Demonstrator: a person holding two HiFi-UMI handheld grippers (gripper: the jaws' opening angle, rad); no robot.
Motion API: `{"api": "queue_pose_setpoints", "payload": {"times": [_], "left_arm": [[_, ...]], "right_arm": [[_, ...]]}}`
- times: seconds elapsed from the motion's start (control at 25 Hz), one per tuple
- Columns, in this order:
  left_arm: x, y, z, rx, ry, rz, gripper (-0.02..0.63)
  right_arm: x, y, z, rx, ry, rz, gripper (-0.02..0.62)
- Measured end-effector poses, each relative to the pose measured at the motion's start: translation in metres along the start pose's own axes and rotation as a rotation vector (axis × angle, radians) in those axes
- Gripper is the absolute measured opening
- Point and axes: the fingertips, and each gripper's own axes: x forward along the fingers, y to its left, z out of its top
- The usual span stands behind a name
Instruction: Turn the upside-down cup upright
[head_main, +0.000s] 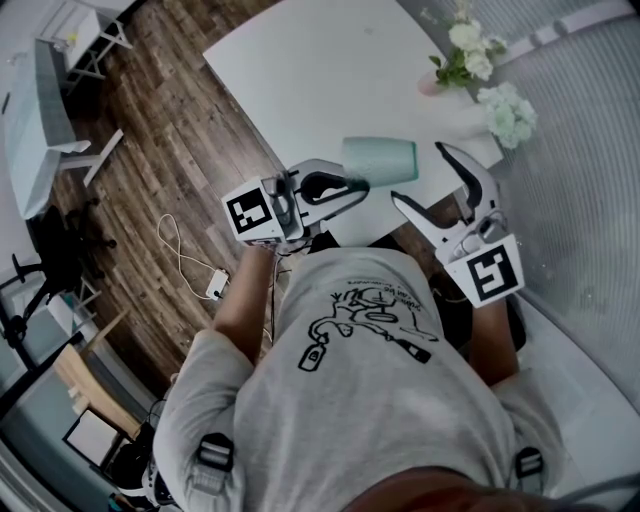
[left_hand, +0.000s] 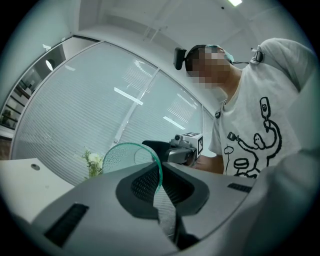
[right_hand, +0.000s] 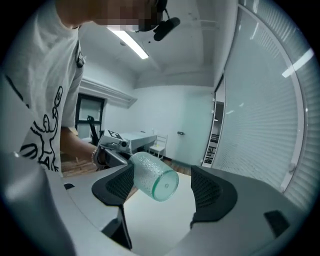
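The left gripper (head_main: 352, 184) is pinching the rim wall of the pale green cup (head_main: 381, 160), with its jaws pressed together on the thin glass. In the left gripper view the gripper's own body is filling the lower frame and covering most of the cup (left_hand: 121, 156). Only an arc of rim and a strip of textured wall between the pads are showing.

The cup is lying on its side in the air at the centre of the head view, over the near edge of the white table (head_main: 300, 70). Its closed base is pointing toward the right of the frame.

The right gripper (head_main: 420, 175) is standing with its jaws spread wide, and neither pad is pressing on anything. In the right gripper view the cup (right_hand: 152, 177) is overlapping the left pad, so how far it is reaching between the jaws is hard to judge. The left gripper (right_hand: 114, 146) is largely hiding behind it.

The person's grey shirt (head_main: 370, 380) is covering the lower head view, and flowers (head_main: 468, 50) are sitting at the upper right.
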Motion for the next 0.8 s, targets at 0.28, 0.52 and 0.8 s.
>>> {"api": "queue_pose_setpoints", "payload": {"times": [0.28,0.52,0.8], "left_arm": [[0.002,0.003,-0.003,0.004,0.025,0.008,0.014],[0.004,0.006,-0.004,0.005,0.033,0.013,0.014],[0.008,0.011,-0.009,0.008,0.058,0.022,0.014]], "right_arm": [[0.008,0.006,-0.005,-0.203,0.101,-0.018,0.351],[0.01,0.007,-0.005,-0.335,0.193,-0.054,0.351],[0.012,0.005,-0.013,-0.519,0.297,-0.099,0.351]]}}
